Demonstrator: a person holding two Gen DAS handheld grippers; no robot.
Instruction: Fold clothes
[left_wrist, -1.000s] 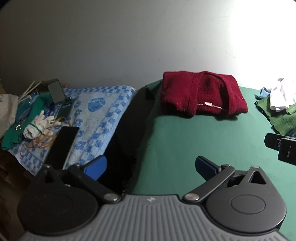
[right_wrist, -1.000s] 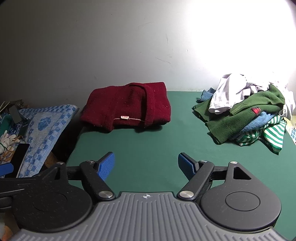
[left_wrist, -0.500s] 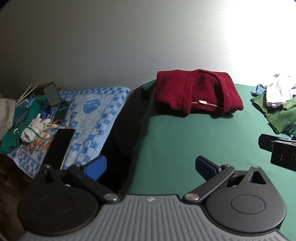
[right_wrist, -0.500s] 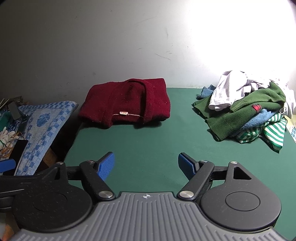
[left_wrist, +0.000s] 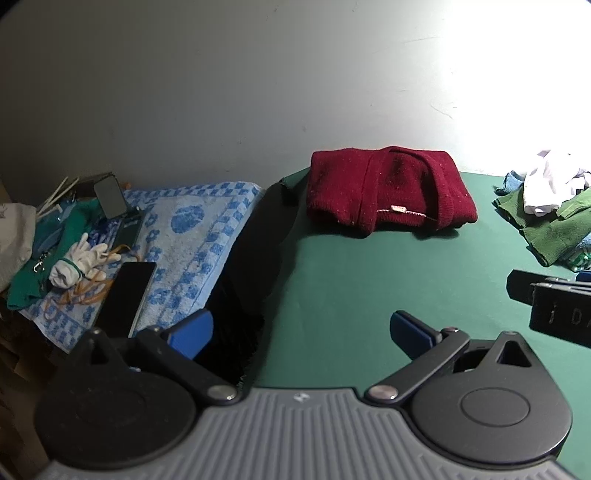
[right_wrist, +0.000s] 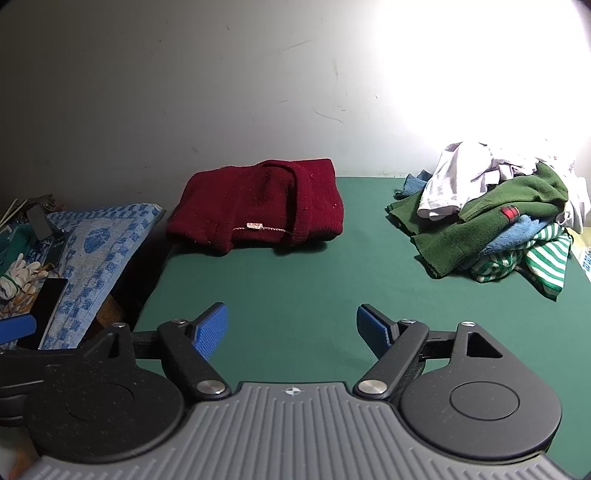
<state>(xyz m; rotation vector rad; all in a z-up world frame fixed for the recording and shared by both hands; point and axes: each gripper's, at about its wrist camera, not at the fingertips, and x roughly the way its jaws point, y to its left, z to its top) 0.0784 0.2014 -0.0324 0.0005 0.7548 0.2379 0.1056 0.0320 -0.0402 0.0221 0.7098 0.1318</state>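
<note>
Folded red sweater (right_wrist: 258, 206); seemingly unfolded pile (right_wrist: 495, 214).

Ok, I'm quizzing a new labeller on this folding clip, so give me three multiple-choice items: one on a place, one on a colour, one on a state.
1. Where does the red sweater lie?
A. on the green table, near the wall
B. atop the clothes pile
C. on the blue towel

2. What colour are both tools' fingertips?
A. red
B. blue
C. white

3. How does the right tool stand?
A. shut on the sweater
B. shut on nothing
C. open, holding nothing

Key: 1 A, it rests folded on green cloth by the wall; 2 B, the pads show blue; 3 C, its pads stand wide apart over bare table.
</note>
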